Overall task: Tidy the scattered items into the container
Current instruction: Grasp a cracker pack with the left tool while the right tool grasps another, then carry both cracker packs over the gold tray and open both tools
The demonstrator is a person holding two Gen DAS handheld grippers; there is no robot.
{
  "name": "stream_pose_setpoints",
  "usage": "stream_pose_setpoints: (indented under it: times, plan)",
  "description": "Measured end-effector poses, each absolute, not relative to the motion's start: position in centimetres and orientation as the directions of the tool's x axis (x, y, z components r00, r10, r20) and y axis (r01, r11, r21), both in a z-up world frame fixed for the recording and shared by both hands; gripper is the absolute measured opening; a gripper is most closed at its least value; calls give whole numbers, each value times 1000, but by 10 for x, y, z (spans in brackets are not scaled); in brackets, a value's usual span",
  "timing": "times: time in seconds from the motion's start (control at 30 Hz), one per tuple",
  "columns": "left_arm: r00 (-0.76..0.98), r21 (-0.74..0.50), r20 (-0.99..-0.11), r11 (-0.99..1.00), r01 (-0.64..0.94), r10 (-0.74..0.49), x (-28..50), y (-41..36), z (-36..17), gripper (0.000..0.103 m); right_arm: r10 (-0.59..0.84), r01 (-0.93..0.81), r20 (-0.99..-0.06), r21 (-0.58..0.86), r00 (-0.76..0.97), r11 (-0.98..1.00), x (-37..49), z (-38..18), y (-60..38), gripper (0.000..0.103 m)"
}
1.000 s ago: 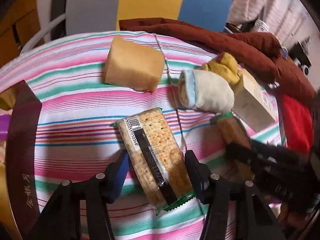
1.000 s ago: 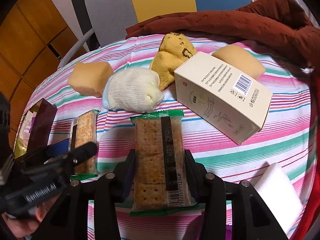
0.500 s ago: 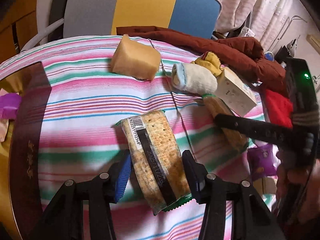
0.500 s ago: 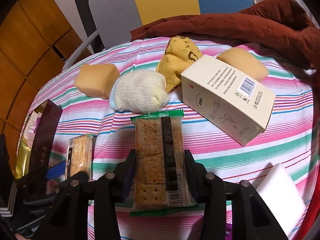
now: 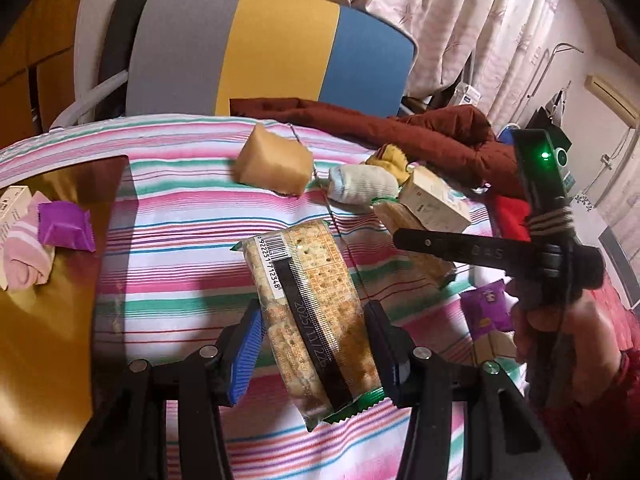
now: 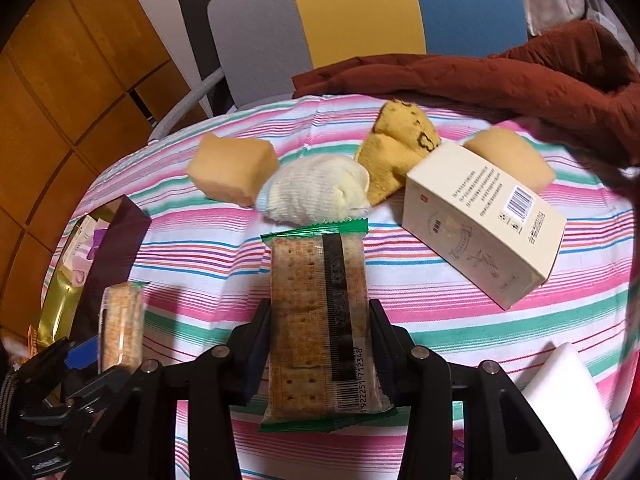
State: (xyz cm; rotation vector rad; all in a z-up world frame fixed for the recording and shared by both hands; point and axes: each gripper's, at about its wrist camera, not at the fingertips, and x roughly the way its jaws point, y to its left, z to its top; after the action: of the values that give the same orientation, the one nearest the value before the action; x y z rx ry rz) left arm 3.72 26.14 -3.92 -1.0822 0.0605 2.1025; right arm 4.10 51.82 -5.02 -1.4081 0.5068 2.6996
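My left gripper (image 5: 316, 342) is shut on a clear cracker packet (image 5: 308, 304) with a green end, held tilted above the striped cloth. Beside it on the left lies the gold-lined container (image 5: 48, 320), with a pink sock (image 5: 24, 252) and a purple packet (image 5: 64, 226) inside. My right gripper (image 6: 318, 328) is shut on a second cracker packet (image 6: 316, 300), low over the cloth. In the right wrist view the left gripper's packet (image 6: 120, 328) hangs next to the container (image 6: 60, 308). From the left wrist, the right gripper (image 5: 424, 240) shows at the right, held by a hand.
On the cloth lie a tan block (image 6: 232, 172), a rolled white sock (image 6: 316, 192), a yellow sock (image 6: 400, 140), a cream carton (image 6: 480, 220), another tan block (image 6: 508, 160) and a white block (image 6: 560, 400). A brown jacket (image 6: 500, 80) and a chair (image 5: 260, 52) stand behind.
The left gripper closed on its cracker packet, lifted it off the cloth and carried it left, bringing the container's inside into view. The right gripper stayed put with its packet.
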Motion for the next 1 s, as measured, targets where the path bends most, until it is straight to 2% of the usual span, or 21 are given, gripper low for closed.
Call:
stream_pose_setpoints:
  times: [0.23,0.53,1.0]
  plan:
    - [-376,-290,-684,-706,-646,625,44,236,-23,51,-207,-158,-770,370,-604,-916,43,-49,511,46]
    - [-425,-300,-666,-742,-600,613,34,192,-8,51,-261,-94,-751,393,-607,-915,45,-38,478,46]
    - [-493,-309,-661,-804,-509,566,14,113,-4,51,-418,33,-688,498,-593,-867,37,-14,388,46]
